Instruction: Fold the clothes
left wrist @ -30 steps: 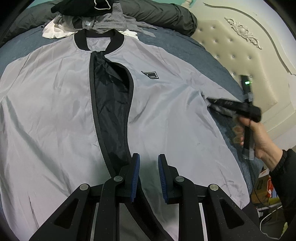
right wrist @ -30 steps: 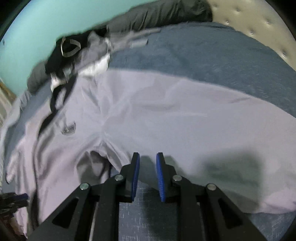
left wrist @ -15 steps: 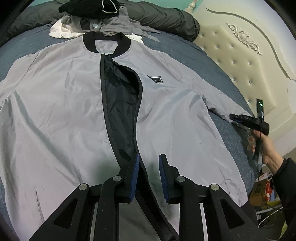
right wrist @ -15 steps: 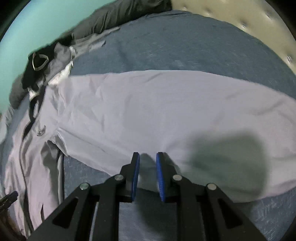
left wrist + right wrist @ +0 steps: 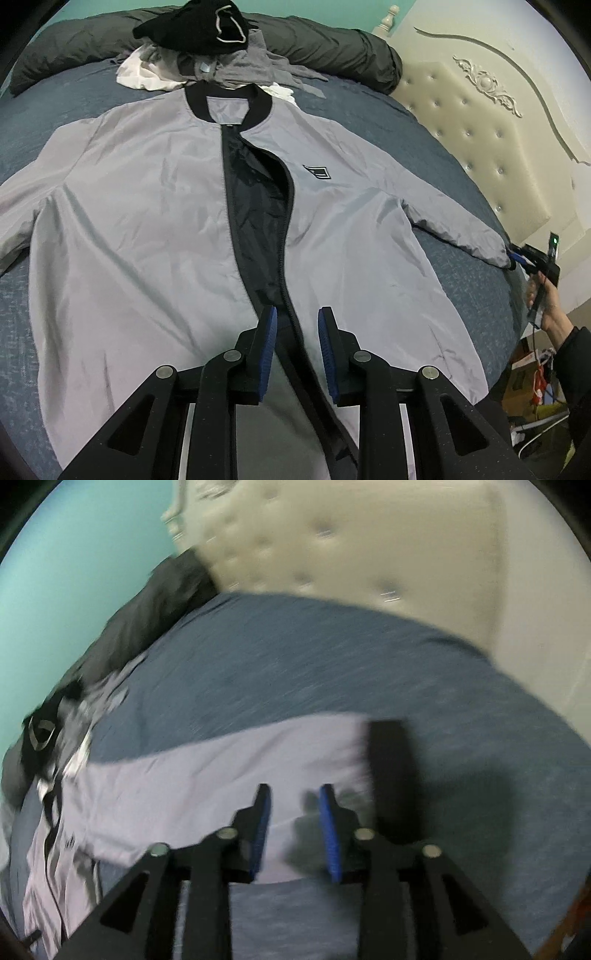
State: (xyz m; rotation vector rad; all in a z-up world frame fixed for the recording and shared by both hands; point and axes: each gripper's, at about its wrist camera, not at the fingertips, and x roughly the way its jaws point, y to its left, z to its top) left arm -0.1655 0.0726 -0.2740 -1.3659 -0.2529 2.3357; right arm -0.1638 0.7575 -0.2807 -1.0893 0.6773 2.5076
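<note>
Left wrist view: your left tool (image 5: 295, 328) hovers with jaws apart over the zipper of the grey jacket (image 5: 147, 229), spread flat on the bed (image 5: 369, 122). Your hand (image 5: 546, 299) holds the right tool (image 5: 517, 258) at the sleeve cuff.

Right wrist view, blurred: right tool (image 5: 293, 808) parted above the sleeve (image 5: 221, 775); bare bed beyond the cuff (image 5: 388, 760).

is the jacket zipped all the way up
No, the grey jacket lies open down the front, its black lining showing between the two zipper edges from collar to hem.
</note>
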